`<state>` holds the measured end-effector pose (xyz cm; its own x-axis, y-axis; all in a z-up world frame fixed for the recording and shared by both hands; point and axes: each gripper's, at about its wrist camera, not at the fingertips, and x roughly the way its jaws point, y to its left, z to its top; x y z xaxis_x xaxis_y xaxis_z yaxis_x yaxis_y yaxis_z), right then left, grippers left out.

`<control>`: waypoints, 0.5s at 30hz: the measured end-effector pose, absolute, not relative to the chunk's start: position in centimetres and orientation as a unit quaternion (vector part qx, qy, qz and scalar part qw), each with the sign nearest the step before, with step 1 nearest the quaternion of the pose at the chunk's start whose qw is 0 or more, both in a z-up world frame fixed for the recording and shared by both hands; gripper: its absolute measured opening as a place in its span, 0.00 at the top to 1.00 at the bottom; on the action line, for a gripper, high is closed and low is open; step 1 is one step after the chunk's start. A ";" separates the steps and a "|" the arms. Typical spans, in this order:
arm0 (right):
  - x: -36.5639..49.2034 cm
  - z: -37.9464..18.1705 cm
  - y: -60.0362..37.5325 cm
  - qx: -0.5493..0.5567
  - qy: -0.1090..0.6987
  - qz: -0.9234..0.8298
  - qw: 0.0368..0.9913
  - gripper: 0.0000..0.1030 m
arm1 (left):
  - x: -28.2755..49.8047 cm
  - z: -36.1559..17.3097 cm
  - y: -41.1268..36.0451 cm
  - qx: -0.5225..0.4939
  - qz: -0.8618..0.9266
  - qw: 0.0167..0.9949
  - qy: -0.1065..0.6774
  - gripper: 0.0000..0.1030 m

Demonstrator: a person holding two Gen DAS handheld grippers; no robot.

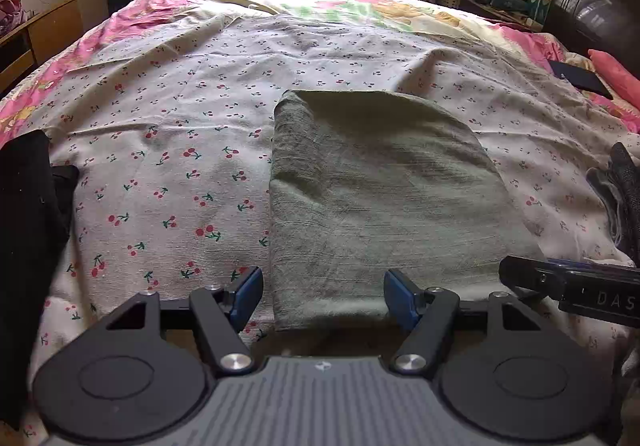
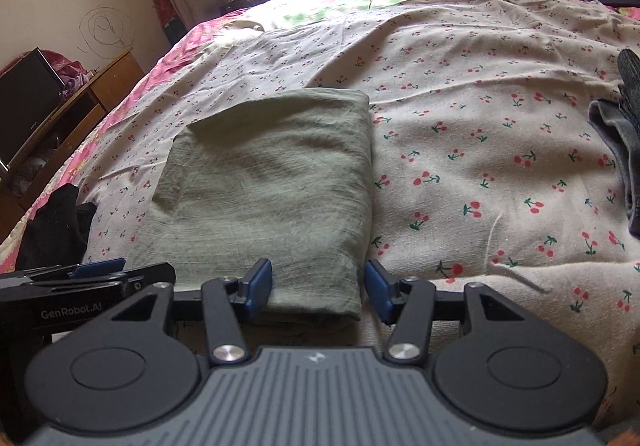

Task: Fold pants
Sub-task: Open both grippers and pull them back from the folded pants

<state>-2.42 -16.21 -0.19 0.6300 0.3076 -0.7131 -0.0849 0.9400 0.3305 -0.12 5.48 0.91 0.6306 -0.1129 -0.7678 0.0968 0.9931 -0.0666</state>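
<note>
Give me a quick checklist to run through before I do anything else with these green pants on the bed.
1. Left gripper open, nothing pinched: ok.
2. Right gripper open, nothing pinched: ok.
3. Green pants folded into a compact rectangle, lying flat on the cherry-print sheet: ok.
4. Layers underneath even: cannot tell, hidden.
5. Black garment at the left lies apart from the pants: ok.
6. Grey garment at the right lies apart from the pants: ok.
</note>
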 end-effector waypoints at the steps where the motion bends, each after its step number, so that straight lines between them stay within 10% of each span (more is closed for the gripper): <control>1: -2.5 -0.1 -16.3 0.135 0.412 0.112 0.894 0.48 | -0.2 1.0 5.4 -0.006 -0.057 0.904 0.423 0.22; 15: -4.2 0.8 -15.9 0.135 0.373 0.113 0.911 0.48 | -1.1 1.9 5.3 -0.002 -0.042 0.919 0.392 0.06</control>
